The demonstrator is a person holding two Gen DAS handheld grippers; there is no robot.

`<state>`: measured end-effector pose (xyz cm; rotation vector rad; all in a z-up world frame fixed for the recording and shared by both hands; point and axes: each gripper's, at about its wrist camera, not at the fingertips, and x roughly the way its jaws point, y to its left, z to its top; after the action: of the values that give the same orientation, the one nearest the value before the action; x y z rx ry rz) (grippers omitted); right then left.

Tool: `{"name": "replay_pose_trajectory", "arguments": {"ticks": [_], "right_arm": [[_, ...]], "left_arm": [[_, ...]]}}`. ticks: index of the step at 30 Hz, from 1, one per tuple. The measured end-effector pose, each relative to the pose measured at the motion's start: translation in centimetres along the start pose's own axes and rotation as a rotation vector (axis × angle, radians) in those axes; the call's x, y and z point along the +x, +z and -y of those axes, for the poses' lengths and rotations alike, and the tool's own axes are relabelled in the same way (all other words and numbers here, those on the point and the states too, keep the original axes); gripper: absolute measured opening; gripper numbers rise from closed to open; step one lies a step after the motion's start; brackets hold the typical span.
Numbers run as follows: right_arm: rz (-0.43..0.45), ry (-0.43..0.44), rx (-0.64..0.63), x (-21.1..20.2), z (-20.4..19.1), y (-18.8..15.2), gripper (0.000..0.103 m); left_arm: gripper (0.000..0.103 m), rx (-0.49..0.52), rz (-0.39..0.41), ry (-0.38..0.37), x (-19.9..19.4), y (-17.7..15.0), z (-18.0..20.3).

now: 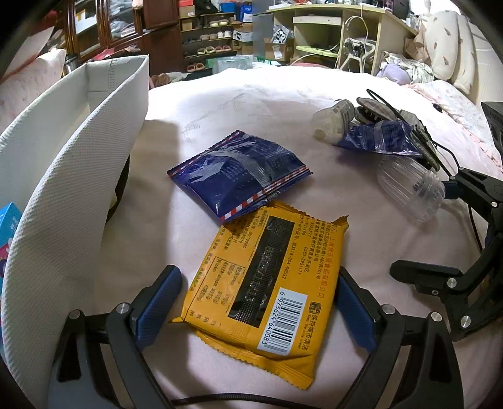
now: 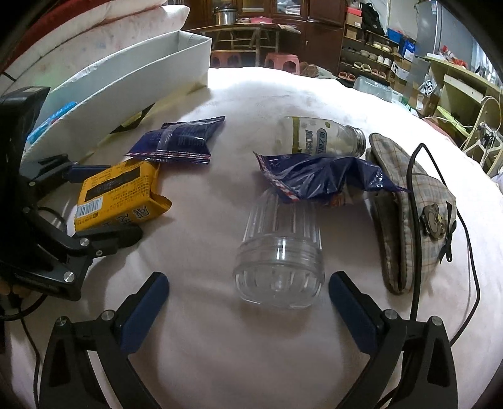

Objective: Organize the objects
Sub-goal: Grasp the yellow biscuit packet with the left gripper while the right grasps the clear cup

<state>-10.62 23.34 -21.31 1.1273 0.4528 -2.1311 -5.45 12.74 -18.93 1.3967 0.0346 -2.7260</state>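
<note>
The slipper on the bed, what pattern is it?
Plaid, greyish-beige, with a bear badge; slipper shows best in the right wrist view.

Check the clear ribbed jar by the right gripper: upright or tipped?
Tipped. The clear ribbed jar lies on its side on the bedcover, threaded mouth facing the right wrist camera, looks empty.

shoe rack [image 1: 206, 41] | pink stools [image 2: 281, 61] | wooden cabinets [image 2: 292, 19] | pot, perhaps [image 2: 224, 14]
</note>
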Motion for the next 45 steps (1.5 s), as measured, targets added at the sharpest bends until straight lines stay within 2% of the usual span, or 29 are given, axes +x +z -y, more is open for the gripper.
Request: {"name": "replay_pose_trajectory", "arguments": {"ticks": [33, 40, 45], "right_arm": [[0.001, 0.004, -0.001, -0.1, 0.1, -0.2, 0.103], [-0.005, 0.057, 0.025, -0.5, 0.9, -0.3, 0.103], [0.002, 0.12, 0.073, -1.0, 1.8, -0.5, 0.103]], "left_arm": [[0.094, -0.002, 0.002, -0.011, 0.0, 0.0, -0.6], [0.094, -0.016, 0.006, -0.096, -0.6, 0.2, -1.8], [0.087, -0.02, 0.0, -0.11, -1.2, 0.3, -2.1]]}}
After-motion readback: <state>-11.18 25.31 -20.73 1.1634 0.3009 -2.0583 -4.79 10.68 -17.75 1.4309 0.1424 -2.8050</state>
